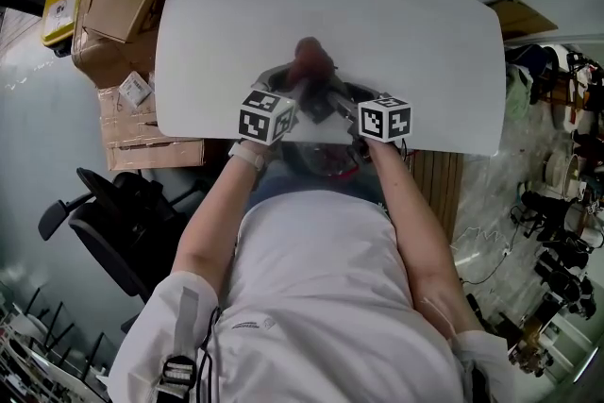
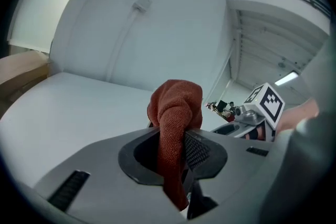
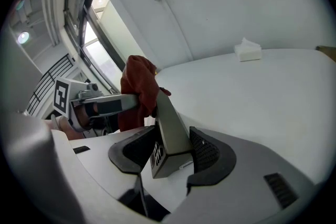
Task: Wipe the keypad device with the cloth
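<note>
Now — device (image 3: 169, 123): grey wedge with keys on one side face, clamped by its near end in the right claw (image 3: 173, 157), held up at the counter's (image 1: 283, 24) near edge.
Cloth (image 2: 176, 107): red and bunched, pinched in the left claw (image 2: 173, 157) — its wad sits against the device's far end.
Counter: white, almost bare beyond the claws.
Risk, device: only one end is gripped, so a hard sideways rub could lever it out of the jaws.
Risk, cloth: a thin strip is pinched; dragging could pull it free.
</note>
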{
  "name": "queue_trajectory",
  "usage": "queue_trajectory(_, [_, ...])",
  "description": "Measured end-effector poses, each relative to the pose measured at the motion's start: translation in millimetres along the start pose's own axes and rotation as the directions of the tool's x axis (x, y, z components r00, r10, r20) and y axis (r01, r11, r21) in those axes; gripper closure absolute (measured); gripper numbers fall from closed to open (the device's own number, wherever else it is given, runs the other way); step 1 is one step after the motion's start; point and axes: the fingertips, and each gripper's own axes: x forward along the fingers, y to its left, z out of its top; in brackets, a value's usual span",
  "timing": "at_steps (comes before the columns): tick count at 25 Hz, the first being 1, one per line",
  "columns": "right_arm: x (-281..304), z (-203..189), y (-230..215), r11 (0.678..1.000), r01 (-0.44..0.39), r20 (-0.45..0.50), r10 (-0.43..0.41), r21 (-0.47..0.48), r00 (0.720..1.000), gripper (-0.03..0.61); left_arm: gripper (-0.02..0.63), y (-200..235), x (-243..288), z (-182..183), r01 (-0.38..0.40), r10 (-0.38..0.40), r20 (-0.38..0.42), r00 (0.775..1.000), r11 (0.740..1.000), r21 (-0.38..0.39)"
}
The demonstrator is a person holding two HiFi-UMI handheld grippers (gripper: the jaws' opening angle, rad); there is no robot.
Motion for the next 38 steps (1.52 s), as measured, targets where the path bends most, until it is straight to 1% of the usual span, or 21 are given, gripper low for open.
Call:
queue_trajectory(2, [0,0,0,1.0,-0.001,0.0,0.001,0.002,1.0,0.373,0.528,-4,8,-6,0.018,-0.017,-0.022,1.0,1.0,0.008])
queue_trajectory(6, [0,0,0,1.0,0.0,-0.002,0.0,0.001,1.0,0.373,0.528,-5,11,-23,0.035,-0.036,-0.032,0.999,0.999,-0.035])
queue_trajectory(9, [-1,1,0,1.0,0.001,0.002,-0.001,0.002,1.0,0.373,0.528,-2,8,-37,0.035,-0.037,-0.046,0.998,0.999,-0.042])
queue_trajectory(21, [-1,1,-1,1.0,0.008,0.017,-0.008,0.005,1.0,0.373,0.528,10,-4,-86,-0.001,-0.002,-0.111,0.994,1.0,-0.031])
queue_trajectory(26, [-1,1,0,1.0,0.01,0.023,-0.01,0.006,1.0,0.373,0.528,16,-11,-104,-0.022,0.02,-0.15,0.988,1.0,-0.013])
queue_trajectory(28, [-1,1,0,1.0,0.012,0.029,-0.012,0.007,1.0,0.373,0.528,18,-12,-109,-0.034,0.035,-0.169,0.985,0.999,0.009])
queue_trajectory(30, [0,1,-1,1.0,0.015,0.033,-0.015,0.007,0.999,0.373,0.528,20,-12,-112,-0.042,0.046,-0.188,0.981,0.999,0.02])
queue_trajectory(32, [0,0,0,1.0,0.01,0.032,-0.01,0.006,0.999,0.373,0.528,20,-14,-114,-0.047,0.048,-0.211,0.976,0.999,0.01])
queue_trajectory(34, [-1,1,0,1.0,-0.006,0.042,0.006,0.018,0.999,0.373,0.528,17,-18,-107,-0.045,0.046,-0.217,0.975,0.999,0.01])
queue_trajectory(38, [-13,11,-1,0.996,-0.031,0.148,0.019,0.079,0.989,0.373,0.528,3,-21,-75,-0.013,0.016,-0.144,0.989,1.0,0.024])
